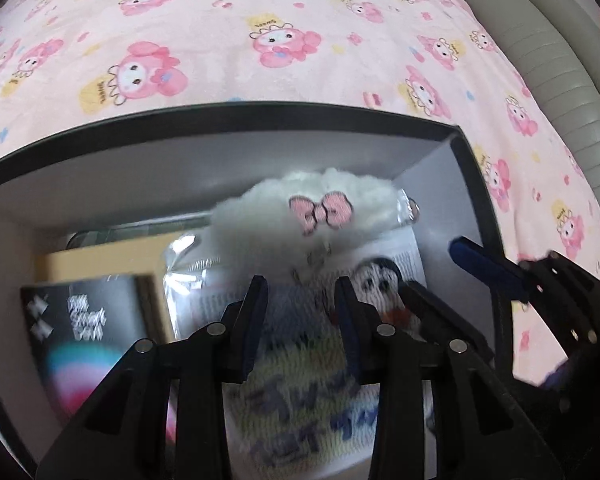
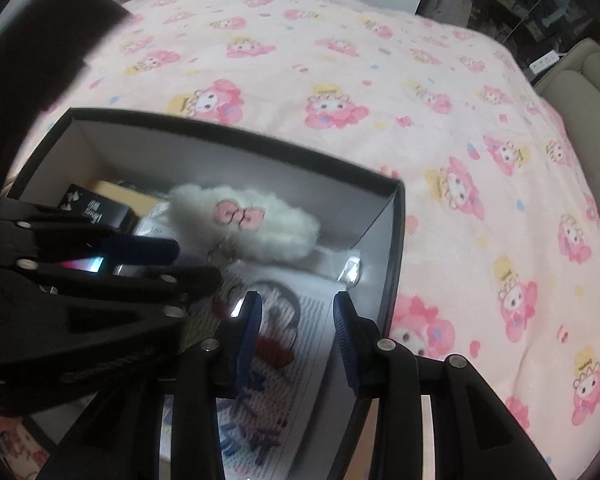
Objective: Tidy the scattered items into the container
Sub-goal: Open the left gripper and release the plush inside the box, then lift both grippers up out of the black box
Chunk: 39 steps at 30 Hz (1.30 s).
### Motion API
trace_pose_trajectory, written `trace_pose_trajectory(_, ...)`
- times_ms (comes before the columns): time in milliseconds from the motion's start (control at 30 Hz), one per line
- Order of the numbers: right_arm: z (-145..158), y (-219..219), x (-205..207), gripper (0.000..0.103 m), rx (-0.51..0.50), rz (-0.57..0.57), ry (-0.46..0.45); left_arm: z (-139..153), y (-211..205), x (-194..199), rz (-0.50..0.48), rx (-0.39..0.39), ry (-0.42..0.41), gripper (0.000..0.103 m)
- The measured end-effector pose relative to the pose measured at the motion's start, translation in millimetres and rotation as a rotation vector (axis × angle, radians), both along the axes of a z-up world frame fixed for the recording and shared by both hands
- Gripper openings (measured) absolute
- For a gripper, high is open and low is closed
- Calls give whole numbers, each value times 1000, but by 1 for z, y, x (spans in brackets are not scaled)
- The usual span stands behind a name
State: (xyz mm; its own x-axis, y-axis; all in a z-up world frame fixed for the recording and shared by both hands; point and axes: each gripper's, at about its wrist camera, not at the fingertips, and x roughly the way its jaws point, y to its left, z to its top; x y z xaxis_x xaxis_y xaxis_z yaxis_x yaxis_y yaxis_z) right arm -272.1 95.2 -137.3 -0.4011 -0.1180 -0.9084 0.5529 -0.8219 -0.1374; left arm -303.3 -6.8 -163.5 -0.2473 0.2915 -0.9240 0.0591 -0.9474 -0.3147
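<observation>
Knitted item in clear packaging (image 1: 300,392) lying flat on floor of black box (image 1: 228,110), near right part, long axis running near-to-far along right wall. Character face (image 1: 374,276) at far end, blue lettering at near end; top pointing away from cameras. Same item in right wrist view (image 2: 260,364), face and red patch showing between the fingers.

White fluffy pouch with pink bow (image 1: 320,210) just beyond it, long axis left-right across the box, far edge close to far wall; contact with wall not clear. Shiny plastic wrap edges poking out at its right end and below its left end.

Black carton with white print and a coloured glow graphic (image 1: 72,320) on left side of box, tan flat piece (image 1: 100,264) behind it. Dark tray-like edge further back; too blurred to identify.

Left gripper (image 1: 300,312) pointing steeply down into box, jaws partly apart, straddling the knitted item from above; nothing clamped, contact not resolvable. Right gripper (image 2: 296,340) same pose over near right corner, jaws partly apart, nothing pinched. Each gripper visible at the edge of the other's view, side by side.

Box resting on pink cartoon-print bedsheet (image 2: 380,80). Beige padded furniture (image 1: 560,92) at far right.
</observation>
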Motion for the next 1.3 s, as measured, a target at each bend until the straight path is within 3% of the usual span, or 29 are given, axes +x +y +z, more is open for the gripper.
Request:
trace_pose_trajectory(100,4,5,-4,33,-49,-26,2,3,-3,-5,31,-11,18,34)
trace_pose_trajectory(200,6,8,-8,33,-98,-51,-6,11,-10,2,59,27,49,34)
trace_pose_trajectory(367,11,5,-4,34,-129,-42,-37,19,-27,27,127,-28,66,36)
trace_pose_trajectory(633,-7,-14,8,34,-143,45,-142,-1,-34,32,90,-27,-9,38)
trace_pose_trajectory(1133,-31,-20,-9,34,-174,3,-211,-2,-27,13,78,6,27,41)
trace_pose_trajectory(1300,-12,-11,-3,34,-204,-28,-180,31,-24,40,42,-6,120,42)
